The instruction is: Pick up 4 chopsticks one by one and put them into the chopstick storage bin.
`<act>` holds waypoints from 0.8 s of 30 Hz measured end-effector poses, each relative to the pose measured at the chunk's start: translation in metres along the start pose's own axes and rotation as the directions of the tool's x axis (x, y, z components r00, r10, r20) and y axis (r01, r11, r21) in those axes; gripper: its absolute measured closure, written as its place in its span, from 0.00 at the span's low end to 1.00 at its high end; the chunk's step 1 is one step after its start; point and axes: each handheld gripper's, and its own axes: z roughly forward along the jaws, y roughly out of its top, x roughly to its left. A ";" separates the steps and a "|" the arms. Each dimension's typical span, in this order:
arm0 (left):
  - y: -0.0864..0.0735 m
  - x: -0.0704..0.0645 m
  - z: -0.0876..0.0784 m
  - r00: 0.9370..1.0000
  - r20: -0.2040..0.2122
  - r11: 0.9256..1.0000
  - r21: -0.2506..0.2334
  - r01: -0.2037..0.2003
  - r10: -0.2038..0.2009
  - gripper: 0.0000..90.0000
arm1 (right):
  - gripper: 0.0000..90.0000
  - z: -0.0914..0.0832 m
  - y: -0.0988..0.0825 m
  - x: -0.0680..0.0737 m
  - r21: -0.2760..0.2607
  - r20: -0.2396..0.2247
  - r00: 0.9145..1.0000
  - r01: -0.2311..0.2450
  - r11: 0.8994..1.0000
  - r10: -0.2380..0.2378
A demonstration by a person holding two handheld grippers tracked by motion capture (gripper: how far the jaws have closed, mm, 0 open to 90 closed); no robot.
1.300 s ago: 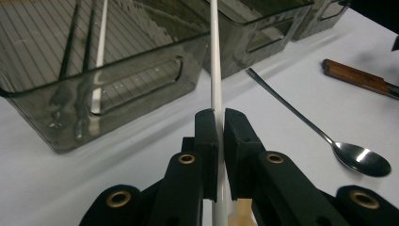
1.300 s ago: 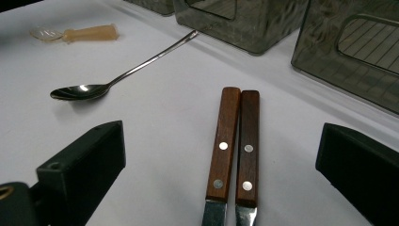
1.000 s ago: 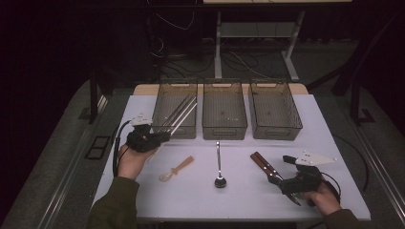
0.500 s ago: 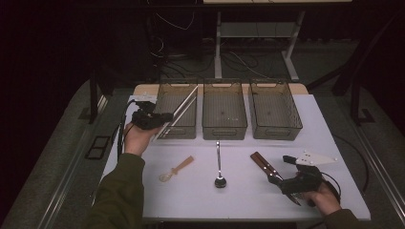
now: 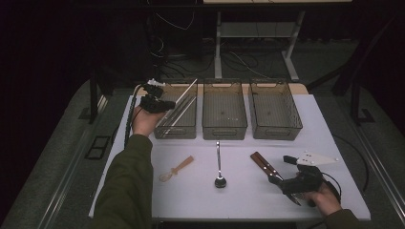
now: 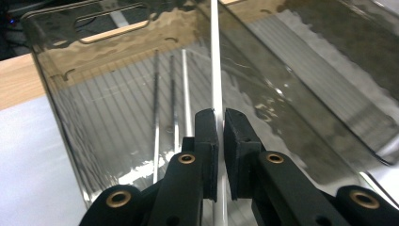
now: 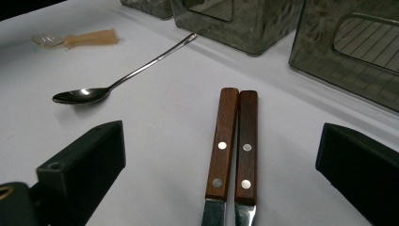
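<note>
Over the left bin (image 5: 168, 125), my left gripper (image 6: 220, 123) had its jaws squeezed tight on a thin white stick (image 6: 215, 52), so it could drop beside the other sticks (image 6: 170, 99) lying inside. Near the table's front, my right gripper (image 7: 221, 155) waited with jaws wide apart around two wooden-handled knives (image 7: 234, 141), ready to grab them.

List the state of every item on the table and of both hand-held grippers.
Left hand-held gripper: shut on white chopstick, over left bin.
Right hand-held gripper: open, two wooden-handled knives between its jaws.
Left bin: holds several thin sticks.
Middle bin: apparently empty.
Right bin: apparently empty.
Metal spoon: flat on table.
Small wooden-handled spoon: flat on table.
</note>
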 end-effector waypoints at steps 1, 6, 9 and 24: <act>0.000 0.002 0.003 1.000 -0.006 1.000 0.004 0.007 -0.007 0.93 | 0.02 0.000 0.000 0.000 0.000 0.000 1.000 0.000 1.000 0.000; -0.004 0.013 0.017 0.999 -0.034 0.999 0.039 0.022 -0.021 0.93 | 0.02 0.000 0.000 -0.001 -0.002 0.002 1.000 -0.004 1.000 0.004; -0.007 0.015 0.022 0.999 -0.049 0.998 0.065 0.010 -0.007 0.93 | 0.02 0.000 -0.001 -0.001 -0.003 0.002 1.000 -0.006 1.000 0.006; -0.018 0.011 0.037 0.998 -0.068 0.994 0.108 -0.011 0.019 0.92 | 0.02 -0.001 -0.001 -0.001 -0.002 0.005 1.000 -0.009 1.000 0.009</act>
